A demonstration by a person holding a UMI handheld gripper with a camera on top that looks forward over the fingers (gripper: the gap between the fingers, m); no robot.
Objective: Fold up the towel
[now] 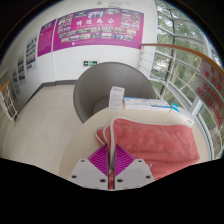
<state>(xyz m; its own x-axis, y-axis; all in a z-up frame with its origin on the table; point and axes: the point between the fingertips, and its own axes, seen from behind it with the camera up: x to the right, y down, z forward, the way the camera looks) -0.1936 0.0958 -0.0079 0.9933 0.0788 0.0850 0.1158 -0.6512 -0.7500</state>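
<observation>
White table [100,128]: pink towel [152,140] lying flat.

Grey curved-back armchair [108,85] beyond a round cream table [100,125], magenta posters [98,27] on the white wall, glass railing [185,70] alongside.

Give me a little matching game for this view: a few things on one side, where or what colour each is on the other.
Things:
1 towel
2 chair
3 posters
4 gripper

Descriptions:
A up on the far wall
B grey, beyond the table
C pink, lying on the white table
D fingers at the towel's near edge

Pairs: 1-C, 2-B, 3-A, 4-D
</observation>
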